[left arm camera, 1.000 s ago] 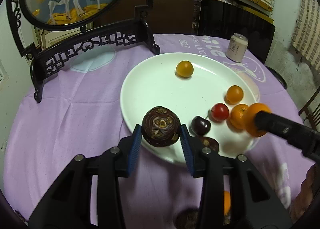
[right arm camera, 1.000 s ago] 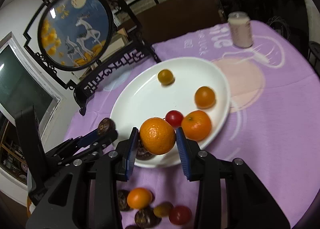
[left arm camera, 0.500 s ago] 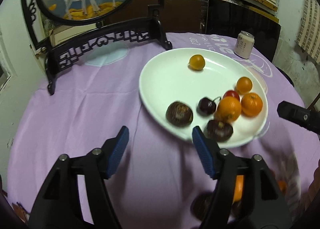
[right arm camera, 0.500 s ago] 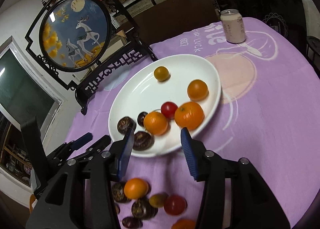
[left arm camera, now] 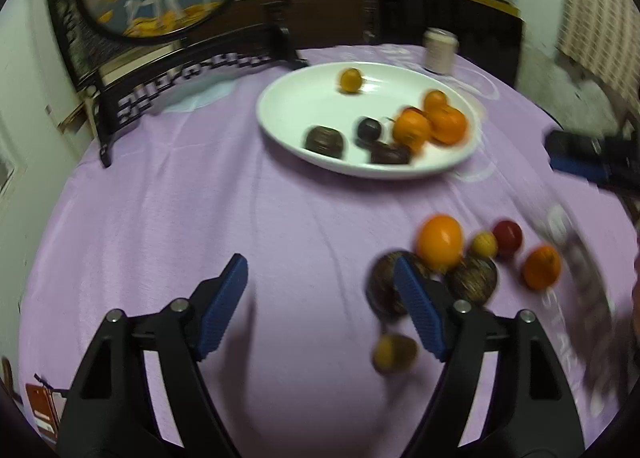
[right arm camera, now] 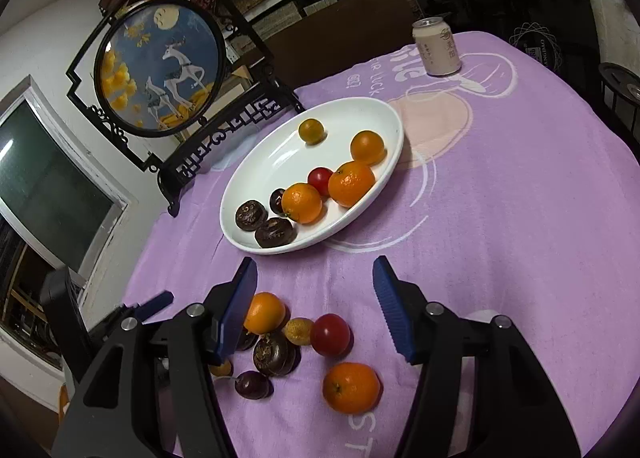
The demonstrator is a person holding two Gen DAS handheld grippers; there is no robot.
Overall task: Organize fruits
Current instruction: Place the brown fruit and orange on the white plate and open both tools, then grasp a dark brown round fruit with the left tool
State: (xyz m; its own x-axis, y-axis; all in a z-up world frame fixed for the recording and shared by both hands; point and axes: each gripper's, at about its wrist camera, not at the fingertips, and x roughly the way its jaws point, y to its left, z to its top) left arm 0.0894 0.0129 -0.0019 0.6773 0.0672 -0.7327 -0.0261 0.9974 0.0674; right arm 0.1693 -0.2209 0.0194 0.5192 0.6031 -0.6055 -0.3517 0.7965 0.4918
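Purple cloth (right arm camera: 500,198) covers the round surface. Nearest, the right gripper (right arm camera: 316,294) has its blue fingers (right arm camera: 394,308) wide apart and holds nothing. It hangs over a loose group of fruits on the cloth: an orange (right arm camera: 351,387), a red tomato (right arm camera: 330,335), a small yellow fruit (right arm camera: 299,331), a dark wrinkled fruit (right arm camera: 274,354), a dark cherry (right arm camera: 252,384) and another orange (right arm camera: 264,312). The left gripper (left arm camera: 320,298) is also spread open and empty, just left of this same group. Farther, the white plate (right arm camera: 256,162) carries two oranges, a tomato, smaller orange fruits and dark fruits. Behind it to the left stands a framed deer screen (right arm camera: 160,66), and a beverage can (right arm camera: 437,46) stands at the far right.
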